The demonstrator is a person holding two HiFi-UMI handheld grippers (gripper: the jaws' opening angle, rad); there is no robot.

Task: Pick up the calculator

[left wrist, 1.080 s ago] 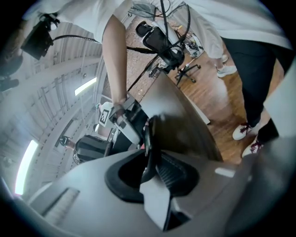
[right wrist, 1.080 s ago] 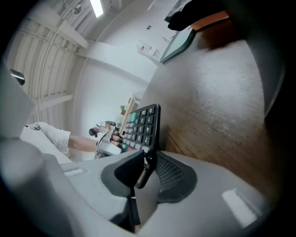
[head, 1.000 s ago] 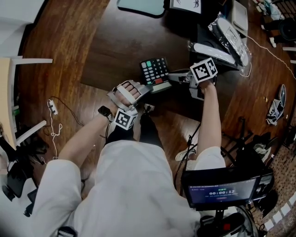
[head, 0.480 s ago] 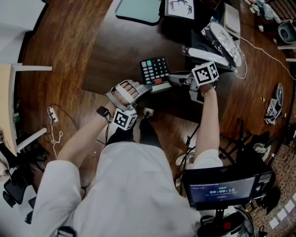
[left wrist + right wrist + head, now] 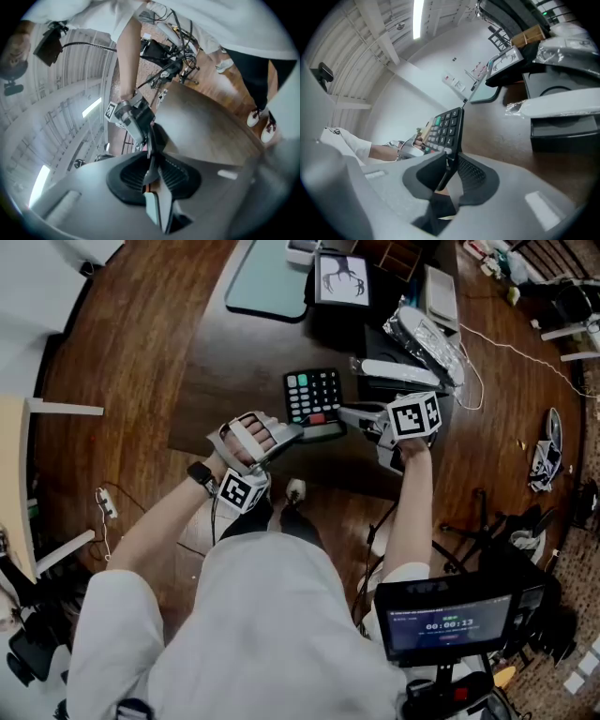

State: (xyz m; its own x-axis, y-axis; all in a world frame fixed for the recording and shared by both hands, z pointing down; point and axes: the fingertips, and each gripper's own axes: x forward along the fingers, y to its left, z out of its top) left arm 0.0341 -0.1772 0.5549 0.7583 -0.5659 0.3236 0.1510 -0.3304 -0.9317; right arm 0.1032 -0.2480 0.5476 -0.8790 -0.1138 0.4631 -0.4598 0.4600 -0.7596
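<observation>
Pinching the calculator (image 5: 314, 397) by its thin edge, our left tool (image 5: 298, 432) and right tool (image 5: 345, 412) are both clamped on it. We judge it light, rigid and slippery.

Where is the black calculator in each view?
Head view: black calculator with green and red keys, upper centre.
Left gripper view: black calculator lower centre, edge-on between the jaws.
Right gripper view: black calculator left of centre, keys visible, rising from the jaws.
Shared landmark: dark brown wooden table under it.
</observation>
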